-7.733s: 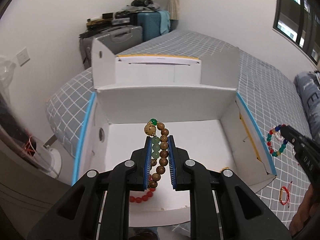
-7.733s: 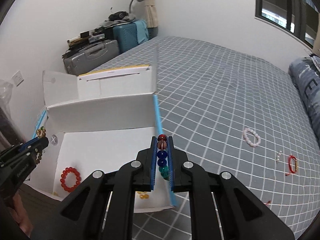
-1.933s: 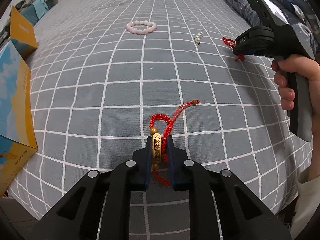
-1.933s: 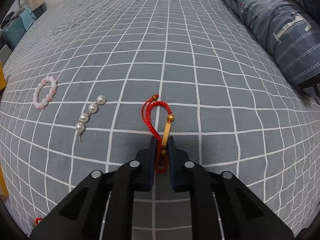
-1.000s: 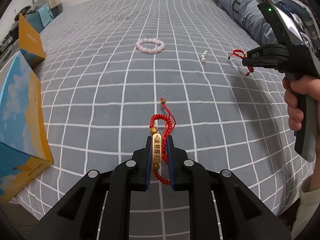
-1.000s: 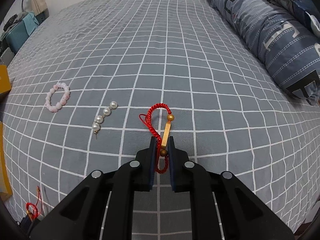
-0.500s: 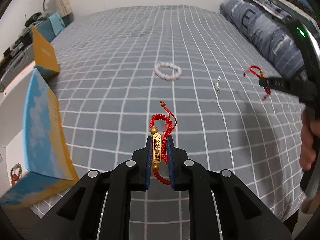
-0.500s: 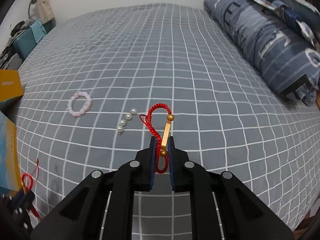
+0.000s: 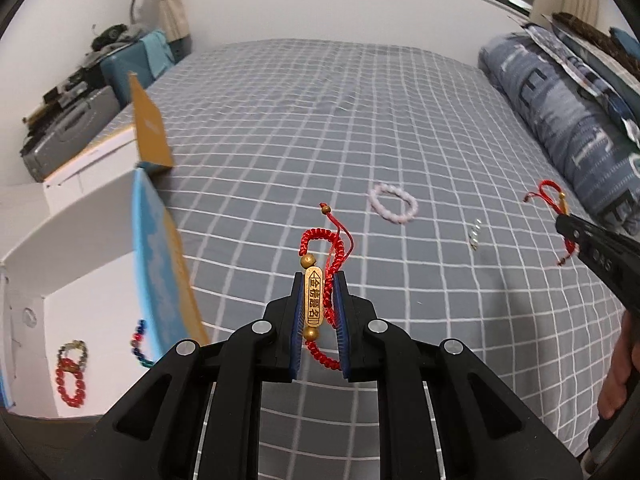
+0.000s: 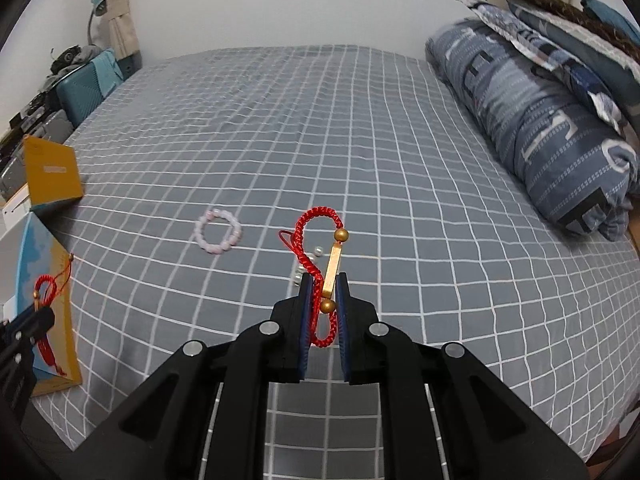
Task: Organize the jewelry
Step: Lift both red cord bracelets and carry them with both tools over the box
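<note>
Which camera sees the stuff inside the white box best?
The left wrist view. It looks into the box, where three bracelets lie on its floor. The right wrist view catches only the box's blue-and-yellow outer wall at its left edge, nothing inside.

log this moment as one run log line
left gripper: shut on red cord bracelet | right gripper: shut on second red cord bracelet | on bed: pink bead bracelet
</note>
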Motion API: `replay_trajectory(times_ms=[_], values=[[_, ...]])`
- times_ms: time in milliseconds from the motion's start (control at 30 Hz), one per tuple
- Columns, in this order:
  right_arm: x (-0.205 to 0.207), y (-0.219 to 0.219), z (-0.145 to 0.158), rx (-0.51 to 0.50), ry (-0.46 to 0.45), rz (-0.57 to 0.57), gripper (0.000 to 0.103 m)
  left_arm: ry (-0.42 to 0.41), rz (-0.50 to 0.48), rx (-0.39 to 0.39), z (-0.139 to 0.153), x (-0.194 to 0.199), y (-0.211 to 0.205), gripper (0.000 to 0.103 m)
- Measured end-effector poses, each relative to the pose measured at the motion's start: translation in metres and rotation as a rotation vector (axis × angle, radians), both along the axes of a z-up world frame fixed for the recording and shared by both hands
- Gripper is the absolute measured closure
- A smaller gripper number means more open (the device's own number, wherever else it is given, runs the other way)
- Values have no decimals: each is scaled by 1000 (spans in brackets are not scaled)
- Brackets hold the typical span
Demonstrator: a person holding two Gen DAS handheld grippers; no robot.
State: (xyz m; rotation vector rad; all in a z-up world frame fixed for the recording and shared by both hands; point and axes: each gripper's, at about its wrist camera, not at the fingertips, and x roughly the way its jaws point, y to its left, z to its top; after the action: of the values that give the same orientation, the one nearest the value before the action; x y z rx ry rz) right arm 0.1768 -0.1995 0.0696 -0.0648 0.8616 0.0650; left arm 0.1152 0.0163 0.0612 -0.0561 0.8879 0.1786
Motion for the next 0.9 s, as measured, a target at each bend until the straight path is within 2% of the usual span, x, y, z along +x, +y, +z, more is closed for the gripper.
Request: replay_trajectory(times_ms=[367, 900], values=[[-19, 60, 29, 22, -44, 96, 92, -32, 107, 3, 25, -24, 59, 90], [-77, 210, 58, 23, -120, 344, 92, -72, 298, -12, 59, -86, 169, 89]])
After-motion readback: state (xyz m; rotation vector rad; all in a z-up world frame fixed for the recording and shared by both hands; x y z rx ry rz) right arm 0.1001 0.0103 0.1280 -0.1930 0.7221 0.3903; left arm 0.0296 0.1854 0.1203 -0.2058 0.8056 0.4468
